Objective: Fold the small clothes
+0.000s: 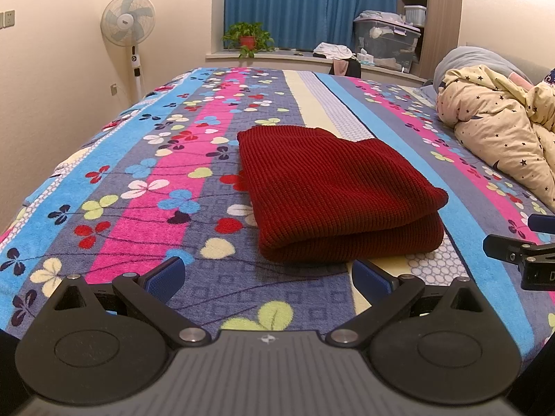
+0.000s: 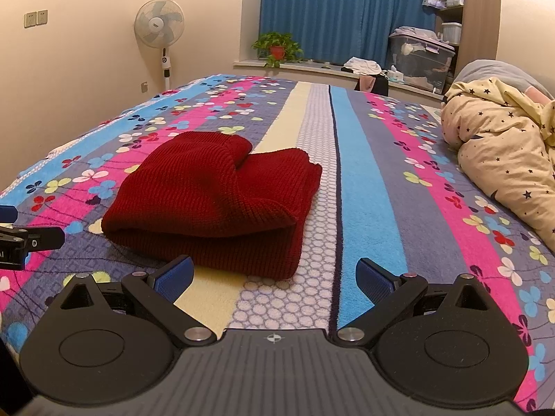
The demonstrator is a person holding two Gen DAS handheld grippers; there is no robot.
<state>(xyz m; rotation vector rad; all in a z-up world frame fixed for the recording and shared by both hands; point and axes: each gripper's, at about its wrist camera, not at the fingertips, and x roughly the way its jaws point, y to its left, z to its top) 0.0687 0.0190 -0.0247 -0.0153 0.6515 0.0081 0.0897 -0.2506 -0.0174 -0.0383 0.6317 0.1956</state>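
Note:
A dark red knitted garment lies folded into a thick rectangle on the patterned bed cover. It also shows in the right wrist view. My left gripper is open and empty, just short of the garment's near edge. My right gripper is open and empty, just short of the garment's near right corner. The right gripper's tip shows at the right edge of the left wrist view. The left gripper's tip shows at the left edge of the right wrist view.
A cream star-print quilt is heaped on the bed at the right, also in the right wrist view. Beyond the bed stand a fan, a potted plant on the window ledge, and storage boxes.

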